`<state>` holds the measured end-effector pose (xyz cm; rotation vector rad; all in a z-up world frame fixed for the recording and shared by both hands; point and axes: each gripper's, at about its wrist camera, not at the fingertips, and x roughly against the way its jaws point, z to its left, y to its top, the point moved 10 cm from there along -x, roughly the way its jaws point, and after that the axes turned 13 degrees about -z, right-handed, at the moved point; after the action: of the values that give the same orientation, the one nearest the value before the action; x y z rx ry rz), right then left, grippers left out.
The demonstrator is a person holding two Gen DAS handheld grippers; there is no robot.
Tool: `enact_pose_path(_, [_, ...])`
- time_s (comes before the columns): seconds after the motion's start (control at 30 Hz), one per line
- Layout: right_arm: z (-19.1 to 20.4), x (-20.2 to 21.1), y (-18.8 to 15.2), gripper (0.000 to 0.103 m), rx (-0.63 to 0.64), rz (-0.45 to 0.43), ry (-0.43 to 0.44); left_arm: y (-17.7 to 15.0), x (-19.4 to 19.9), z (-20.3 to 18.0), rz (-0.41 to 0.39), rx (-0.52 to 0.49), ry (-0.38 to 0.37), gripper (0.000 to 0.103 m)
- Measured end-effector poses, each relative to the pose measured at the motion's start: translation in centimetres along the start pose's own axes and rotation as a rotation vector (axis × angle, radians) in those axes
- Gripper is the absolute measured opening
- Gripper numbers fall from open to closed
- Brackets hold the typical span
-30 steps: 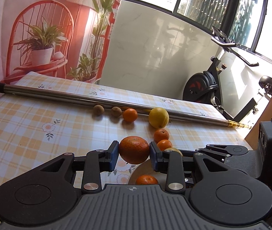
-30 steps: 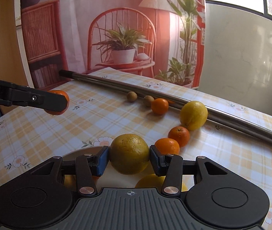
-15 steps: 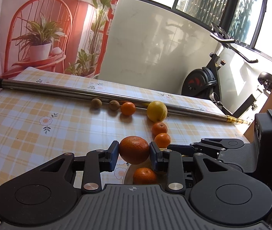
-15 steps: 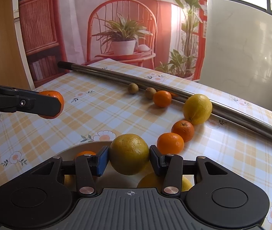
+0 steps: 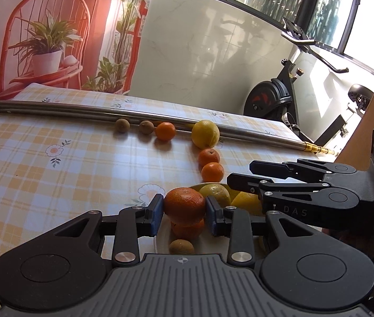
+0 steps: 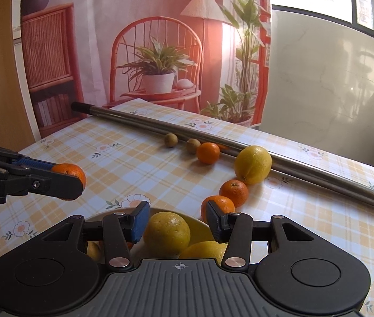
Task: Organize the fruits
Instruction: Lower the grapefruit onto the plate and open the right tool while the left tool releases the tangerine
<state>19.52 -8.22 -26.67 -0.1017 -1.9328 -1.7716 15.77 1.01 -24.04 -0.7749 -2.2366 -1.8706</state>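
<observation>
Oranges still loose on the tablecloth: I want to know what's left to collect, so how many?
3. One orange lies by the metal pole; a second orange sits below the lemon; a third orange is nearest the plate, partly hidden by the fingers.

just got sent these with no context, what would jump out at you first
The left gripper is clamped on an orange right above a plate that already holds fruit. Beside it, the right gripper stands open around a yellow-green citrus that rests in the plate, its pads clear of it. Behind them a curved trail of loose fruit on the checked tablecloth runs up to a big lemon against a metal pole.
</observation>
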Motion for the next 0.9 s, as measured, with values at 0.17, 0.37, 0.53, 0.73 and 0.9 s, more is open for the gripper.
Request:
enact_pose_path(0.17, [-1.6, 2.5, 0.7, 0.045, -0.045, -0.044, -0.089, -1.4, 0.4, -0.1, 0.039, -0.016, 0.002, 0.036])
enact_pose_path(0.37, [-2.5, 4.6, -0.4, 0.045, -0.097, -0.048, -0.128, -2.3, 0.6, -0.5, 0.064, -0.039, -0.002, 0.036])
enact_pose_path(0.53, [-2.8, 5.6, -0.7, 0.045, -0.113, -0.06, -0.146, -3.5, 0.2, -1.5, 0.111, -0.086, -0.013, 0.036])
enact_pose_path(0.73, [-2.9, 6.4, -1.0, 0.045, -0.13, -0.073, -0.151, -4.4, 0.4, -1.8, 0.13, -0.102, -0.01, 0.036])
enact_pose_path(0.9, [-3.3, 6.4, -1.3, 0.045, -0.164, -0.068, -0.16, -4.9, 0.3, -1.9, 0.146, -0.113, 0.0, 0.036])
